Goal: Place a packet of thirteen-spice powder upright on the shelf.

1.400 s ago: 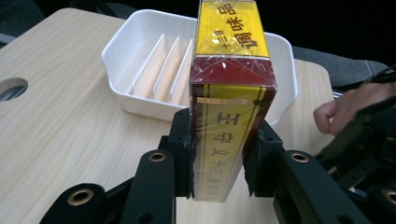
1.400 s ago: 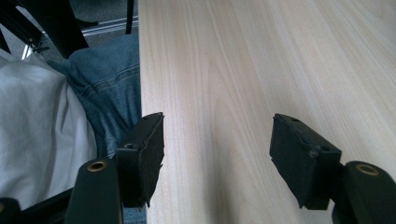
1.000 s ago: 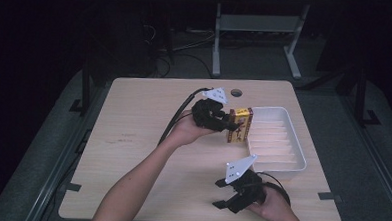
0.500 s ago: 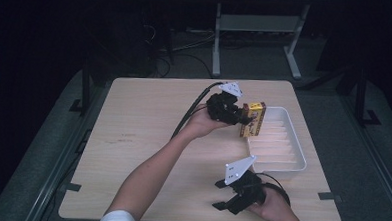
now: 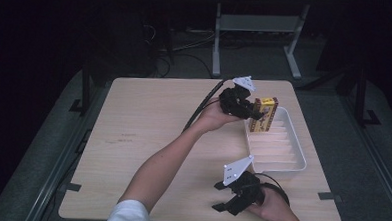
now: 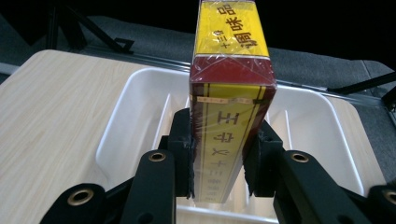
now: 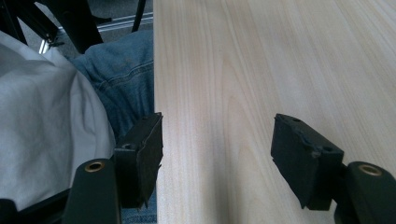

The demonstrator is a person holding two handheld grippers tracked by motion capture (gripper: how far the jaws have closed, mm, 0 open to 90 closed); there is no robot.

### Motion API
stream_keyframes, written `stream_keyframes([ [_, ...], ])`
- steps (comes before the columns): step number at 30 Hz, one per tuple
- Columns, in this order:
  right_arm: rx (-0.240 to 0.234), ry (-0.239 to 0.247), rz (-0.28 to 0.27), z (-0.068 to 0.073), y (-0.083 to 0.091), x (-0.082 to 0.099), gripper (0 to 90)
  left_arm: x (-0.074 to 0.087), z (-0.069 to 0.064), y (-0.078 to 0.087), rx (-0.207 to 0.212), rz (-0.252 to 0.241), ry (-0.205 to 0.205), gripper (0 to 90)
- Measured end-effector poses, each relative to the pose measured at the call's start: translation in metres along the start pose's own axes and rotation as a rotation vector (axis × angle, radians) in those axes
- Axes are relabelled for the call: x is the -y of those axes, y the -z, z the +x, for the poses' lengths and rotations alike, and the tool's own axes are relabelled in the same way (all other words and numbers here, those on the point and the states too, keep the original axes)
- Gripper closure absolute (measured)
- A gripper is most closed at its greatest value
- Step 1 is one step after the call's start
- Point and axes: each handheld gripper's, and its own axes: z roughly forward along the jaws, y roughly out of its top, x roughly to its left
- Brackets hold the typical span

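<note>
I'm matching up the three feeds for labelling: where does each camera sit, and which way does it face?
High view: above the table, looking forward and down; both forearms show.
Left gripper view: on the left gripper, facing the clamped yellow box over the white tray.
Right gripper view: on the open right gripper, facing the table edge and lap.
Shared: box and tray.

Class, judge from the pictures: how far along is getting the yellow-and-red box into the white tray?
Done: the left gripper is shut on the box, lifted over the white tray. In hand: carrying it. Left: lowering and releasing it; the tray holds nothing yet. The right gripper rests open near the table edge.
</note>
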Motion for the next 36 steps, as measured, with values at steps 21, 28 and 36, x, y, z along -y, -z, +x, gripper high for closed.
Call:
stream_keyframes([
  [21, 0.003, 0.001, 0.004, 0.001, 0.001, 0.003, 33.0, 0.002, 0.020, -0.045, 0.063, 0.036, 0.061, 67.8],
  [28, 0.006, 0.002, 0.007, 0.002, 0.000, 0.002, 33.0, 0.001, 0.025, -0.051, 0.070, 0.039, 0.076, 67.7],
  [36, 0.010, 0.009, 0.015, 0.004, -0.002, 0.001, 33.2, 0.003, 0.031, -0.053, 0.066, 0.042, 0.095, 67.7],
])
